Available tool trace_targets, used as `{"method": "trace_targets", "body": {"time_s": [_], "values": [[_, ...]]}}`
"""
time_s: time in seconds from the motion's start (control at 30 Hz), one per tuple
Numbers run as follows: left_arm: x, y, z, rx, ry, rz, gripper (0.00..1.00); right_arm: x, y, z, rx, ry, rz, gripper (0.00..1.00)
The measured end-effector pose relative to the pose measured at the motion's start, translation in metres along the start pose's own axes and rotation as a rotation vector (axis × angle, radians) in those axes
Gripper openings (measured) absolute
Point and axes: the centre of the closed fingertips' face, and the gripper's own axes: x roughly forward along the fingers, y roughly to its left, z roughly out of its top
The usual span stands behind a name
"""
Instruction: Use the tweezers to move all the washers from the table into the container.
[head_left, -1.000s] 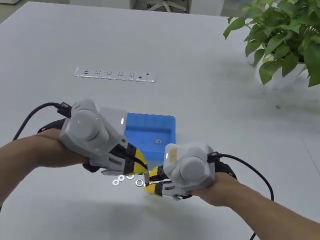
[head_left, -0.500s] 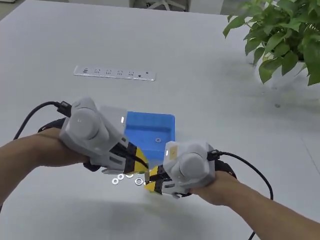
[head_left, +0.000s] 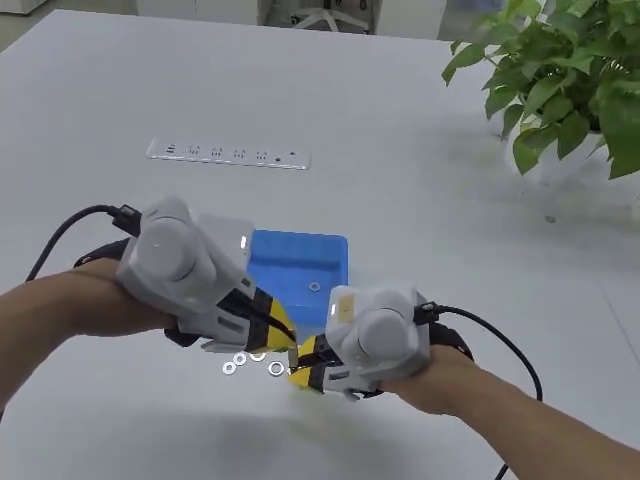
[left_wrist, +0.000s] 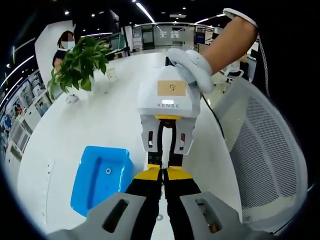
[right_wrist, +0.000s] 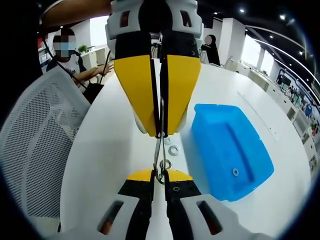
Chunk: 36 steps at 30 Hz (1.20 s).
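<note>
My two grippers meet tip to tip just in front of the blue container (head_left: 298, 262). The left gripper (head_left: 278, 328) and the right gripper (head_left: 303, 362) are both shut on the thin metal tweezers (right_wrist: 161, 120), which run between their yellow jaws. The tweezers' rounded end sits in my right gripper (right_wrist: 159, 176). The left gripper (left_wrist: 162, 173) faces the right one head-on. Several washers (head_left: 240, 359) lie on the table beneath the jaws, and they appear again as washers (right_wrist: 173, 149) beside the container (right_wrist: 227, 142). One washer (head_left: 314, 287) lies inside the container (left_wrist: 97, 182).
A white power strip (head_left: 228, 154) lies farther back on the table. A potted plant (head_left: 570, 80) stands at the far right. A mesh chair (left_wrist: 265, 155) is at the table's near side. The white tabletop (head_left: 430, 200) spreads wide around the work.
</note>
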Motion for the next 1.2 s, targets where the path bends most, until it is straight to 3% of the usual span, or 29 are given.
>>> {"method": "trace_targets", "body": {"time_s": [0.7,1.2], "values": [[-0.023,0.001,0.023,0.023,-0.002,0.019,0.05,-0.024,-0.003,0.025,-0.025,-0.008,-0.031,0.09],[-0.039,0.017,0.043,0.050,-0.017,0.038,0.05,-0.042,-0.024,0.042,-0.052,-0.011,-0.066,0.09]]}}
